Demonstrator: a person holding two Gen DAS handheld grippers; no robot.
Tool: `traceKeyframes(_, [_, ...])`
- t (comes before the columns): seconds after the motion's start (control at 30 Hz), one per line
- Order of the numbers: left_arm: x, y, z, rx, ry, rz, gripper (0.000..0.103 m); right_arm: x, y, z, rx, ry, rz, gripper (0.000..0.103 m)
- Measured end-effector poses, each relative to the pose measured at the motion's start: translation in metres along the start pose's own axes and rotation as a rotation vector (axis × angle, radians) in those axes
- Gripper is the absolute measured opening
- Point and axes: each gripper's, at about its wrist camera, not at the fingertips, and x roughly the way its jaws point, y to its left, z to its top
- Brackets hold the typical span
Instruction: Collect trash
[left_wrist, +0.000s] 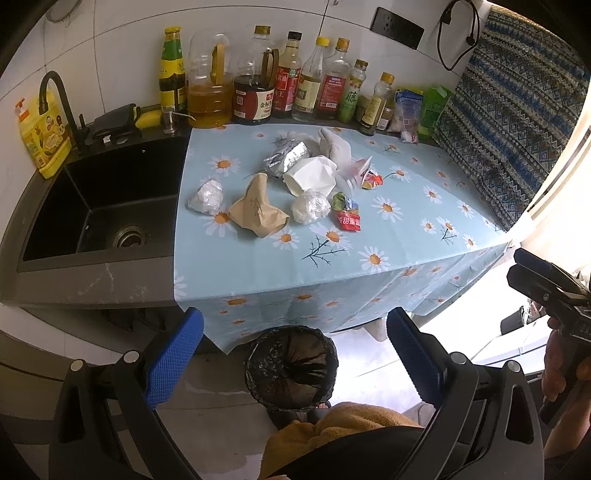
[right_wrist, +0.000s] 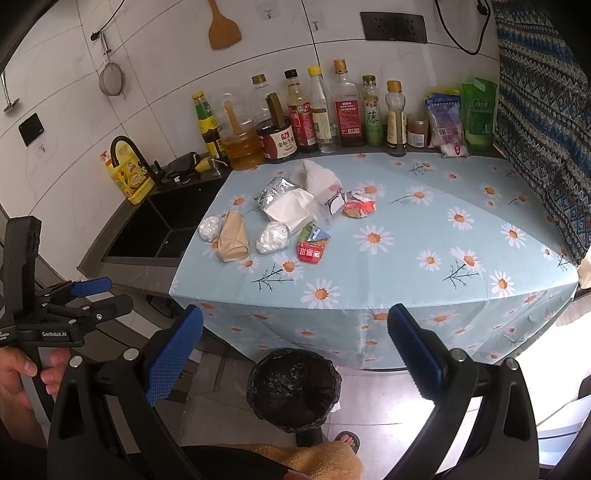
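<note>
Several pieces of trash lie on the daisy-print tablecloth (left_wrist: 406, 236) (right_wrist: 406, 240): a crumpled brown paper bag (left_wrist: 258, 210) (right_wrist: 232, 238), two white plastic wads (left_wrist: 207, 197) (left_wrist: 310, 207), a crushed white cup (left_wrist: 310, 175) (right_wrist: 290, 208), a foil wrapper (left_wrist: 284, 158) (right_wrist: 273, 192) and a red snack wrapper (left_wrist: 349, 218) (right_wrist: 312, 249). A black-lined trash bin (left_wrist: 291, 367) (right_wrist: 293, 387) stands on the floor below the table's front edge. My left gripper (left_wrist: 295, 358) and right gripper (right_wrist: 295, 343) hover above the bin, both open and holding nothing.
A black sink (left_wrist: 99, 206) (right_wrist: 159, 229) with a faucet lies left of the cloth. Sauce and oil bottles (left_wrist: 288, 77) (right_wrist: 314, 110) line the back wall. A patterned curtain (left_wrist: 517, 110) hangs on the right. The person's sandalled foot (right_wrist: 347, 439) is beside the bin.
</note>
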Motion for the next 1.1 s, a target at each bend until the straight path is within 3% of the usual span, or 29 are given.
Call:
traceKeyframes(0.63, [0.013,0.008,0.011,-0.006,0.019,-0.016,0.096,0.018,0.004,0.008,0.012,0.031,0.014,0.099])
traceKeyframes(1.1, [0.056,0.028,0.045,-0.085,0.04,0.001,0.096,0.072,-0.017,0.052,-0.028,0.09,0.065,0.099])
